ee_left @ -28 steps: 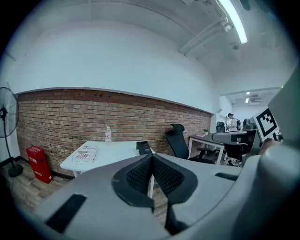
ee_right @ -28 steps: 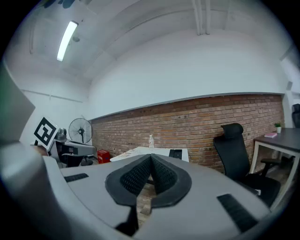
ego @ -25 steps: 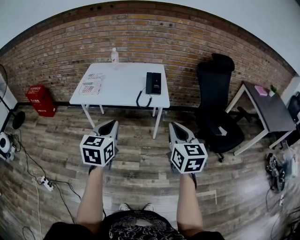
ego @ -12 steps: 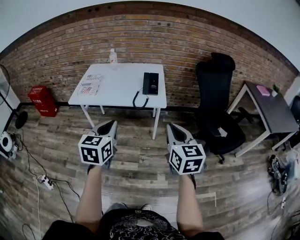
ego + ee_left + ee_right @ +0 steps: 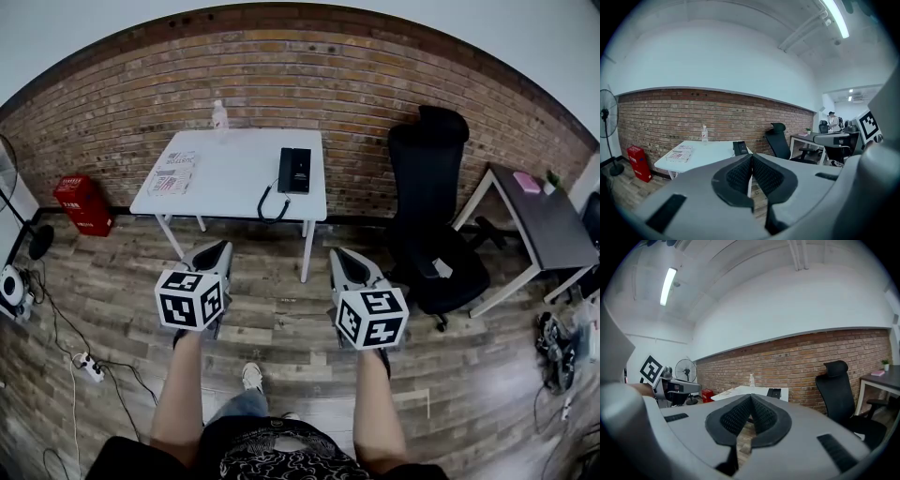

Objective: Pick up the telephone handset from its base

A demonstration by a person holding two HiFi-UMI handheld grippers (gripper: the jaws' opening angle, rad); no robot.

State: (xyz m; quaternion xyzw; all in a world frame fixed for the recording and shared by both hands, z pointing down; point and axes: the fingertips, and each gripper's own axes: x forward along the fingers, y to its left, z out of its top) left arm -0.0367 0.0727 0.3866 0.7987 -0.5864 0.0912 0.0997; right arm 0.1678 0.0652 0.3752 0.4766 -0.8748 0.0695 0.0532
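You held the left gripper (image 5: 217, 247) and right gripper (image 5: 339, 254) over the floor, each with its jaws pressed together on nothing, while the telephone handset (image 5: 284, 170) sat on its base (image 5: 301, 171) on the white table (image 5: 225, 183), well apart ahead.

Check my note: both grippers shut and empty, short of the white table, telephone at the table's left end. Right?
No: the head view shows the telephone at the right end of the white table. The left gripper and right gripper are shut, empty and short of it.
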